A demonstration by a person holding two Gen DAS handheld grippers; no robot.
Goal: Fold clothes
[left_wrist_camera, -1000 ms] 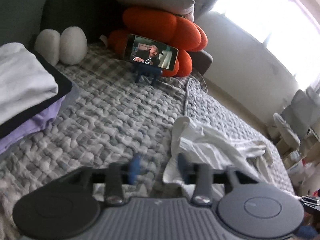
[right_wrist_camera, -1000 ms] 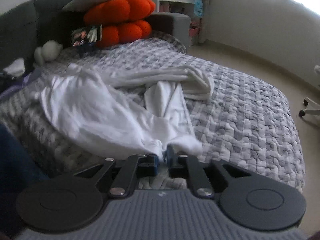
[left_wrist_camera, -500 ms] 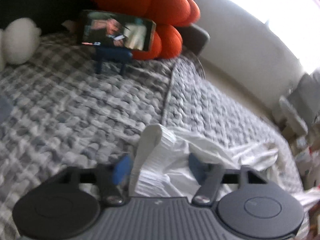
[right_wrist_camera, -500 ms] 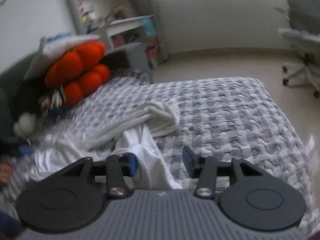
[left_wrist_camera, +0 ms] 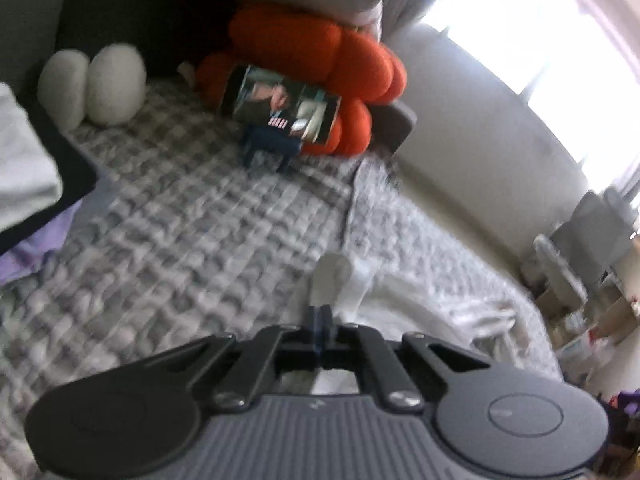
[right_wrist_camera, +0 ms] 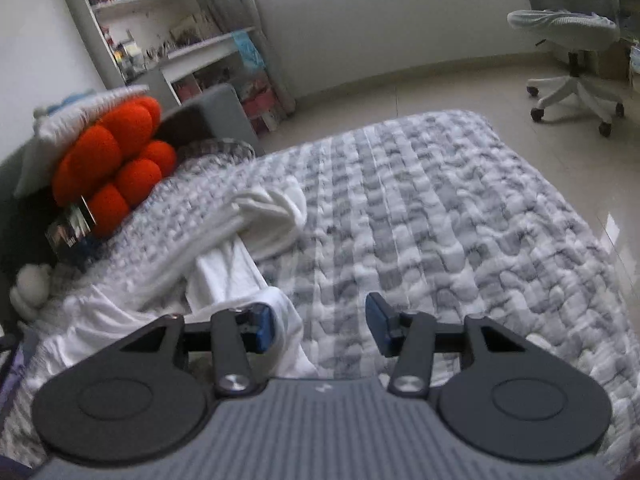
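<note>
A crumpled white garment lies on the grey checked quilt. In the left wrist view the garment spreads to the right, and my left gripper is shut on a raised fold of it. My right gripper is open and empty, low over the garment's near edge, with the left finger over white cloth and the right finger over bare quilt.
A phone on a blue stand leans against orange cushions at the bed's head. Folded clothes are stacked at the left, with white plush toys behind. An office chair and bookshelves stand beyond the bed.
My left gripper has closed on a fold of the white garment. My right gripper let go of the garment, opened wide and swung right.
</note>
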